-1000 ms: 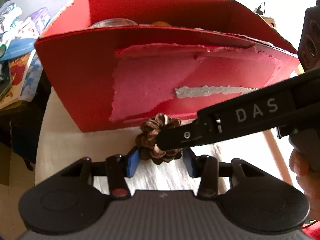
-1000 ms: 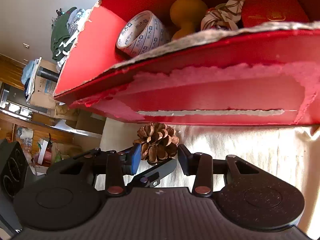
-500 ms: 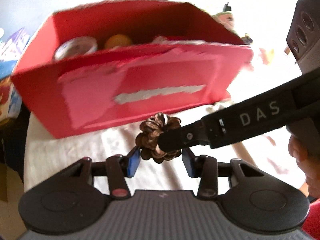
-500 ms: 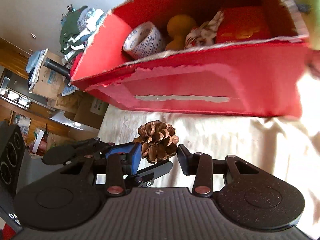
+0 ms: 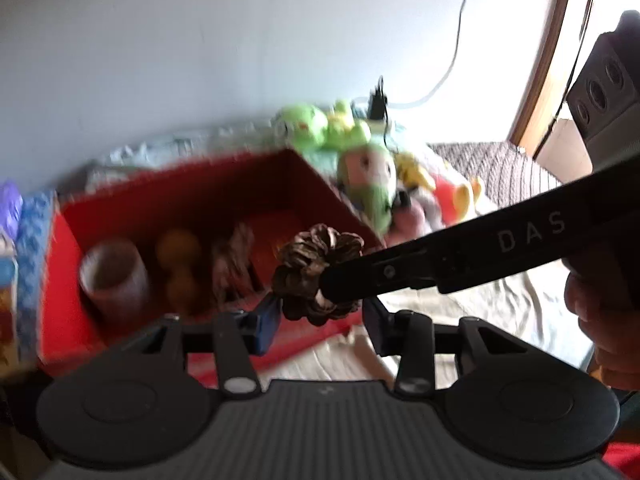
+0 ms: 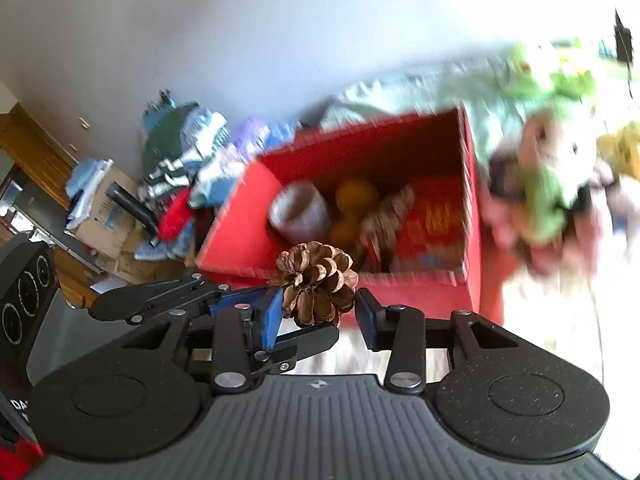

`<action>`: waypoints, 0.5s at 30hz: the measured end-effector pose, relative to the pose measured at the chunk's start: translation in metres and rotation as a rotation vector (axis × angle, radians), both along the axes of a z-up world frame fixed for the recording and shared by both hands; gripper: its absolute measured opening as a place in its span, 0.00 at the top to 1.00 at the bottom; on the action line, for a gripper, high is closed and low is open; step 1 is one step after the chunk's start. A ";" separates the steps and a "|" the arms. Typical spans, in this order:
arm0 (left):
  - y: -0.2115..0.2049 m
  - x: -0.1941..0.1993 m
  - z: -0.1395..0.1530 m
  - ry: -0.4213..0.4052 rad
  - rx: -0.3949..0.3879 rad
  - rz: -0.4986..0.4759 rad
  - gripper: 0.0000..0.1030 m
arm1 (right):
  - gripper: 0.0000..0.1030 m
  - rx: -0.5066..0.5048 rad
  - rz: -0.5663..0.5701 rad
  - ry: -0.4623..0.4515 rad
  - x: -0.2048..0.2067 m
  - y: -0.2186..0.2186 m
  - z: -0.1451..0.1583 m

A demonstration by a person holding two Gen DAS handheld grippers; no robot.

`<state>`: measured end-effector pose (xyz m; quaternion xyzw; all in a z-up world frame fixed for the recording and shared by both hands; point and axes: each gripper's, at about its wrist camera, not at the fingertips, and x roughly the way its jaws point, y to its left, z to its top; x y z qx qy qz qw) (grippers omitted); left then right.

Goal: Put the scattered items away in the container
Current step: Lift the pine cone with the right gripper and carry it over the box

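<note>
Left wrist view: one pinecone [image 5: 316, 272] sits pinched in the left gripper [image 5: 320, 318], crossed from 3 o'clock by a finger of the right gripper [image 5: 340, 286]. One red box [image 5: 64, 280] lies at 10 o'clock.

Right wrist view: the pinecone [image 6: 316, 282] hangs between the right gripper's [image 6: 320, 318] spread fingers, touching only the left one; four items fill the box [image 6: 236, 240] at 12 o'clock.

open top of the red box [image 6: 256, 220] free from above, floor crowded with tape roll [image 6: 298, 212], orange toy [image 6: 354, 208] and red packet [image 6: 434, 220], pile of plush toys [image 6: 548, 184] jammed against its right wall, near rim right under the pine cone [image 6: 316, 282]
</note>
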<state>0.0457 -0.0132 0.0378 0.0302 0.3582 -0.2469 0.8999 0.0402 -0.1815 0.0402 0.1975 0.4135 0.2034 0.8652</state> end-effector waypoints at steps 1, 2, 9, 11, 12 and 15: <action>0.004 0.006 0.005 -0.007 0.002 0.008 0.59 | 0.59 0.001 0.007 -0.014 0.007 0.002 0.004; 0.008 0.012 0.009 -0.012 0.008 0.018 0.59 | 0.59 0.001 0.018 -0.028 0.016 0.005 0.008; 0.046 0.067 0.002 0.059 0.084 0.112 0.60 | 0.59 0.003 0.121 -0.006 0.086 0.041 -0.006; 0.061 0.081 -0.011 0.112 0.086 0.140 0.59 | 0.59 0.020 0.144 0.033 0.103 0.049 -0.020; 0.066 0.086 -0.018 0.138 0.089 0.150 0.59 | 0.59 0.029 0.153 0.055 0.108 0.052 -0.026; 0.074 0.103 -0.041 0.202 0.122 0.170 0.59 | 0.59 0.043 0.185 0.132 0.132 0.065 -0.050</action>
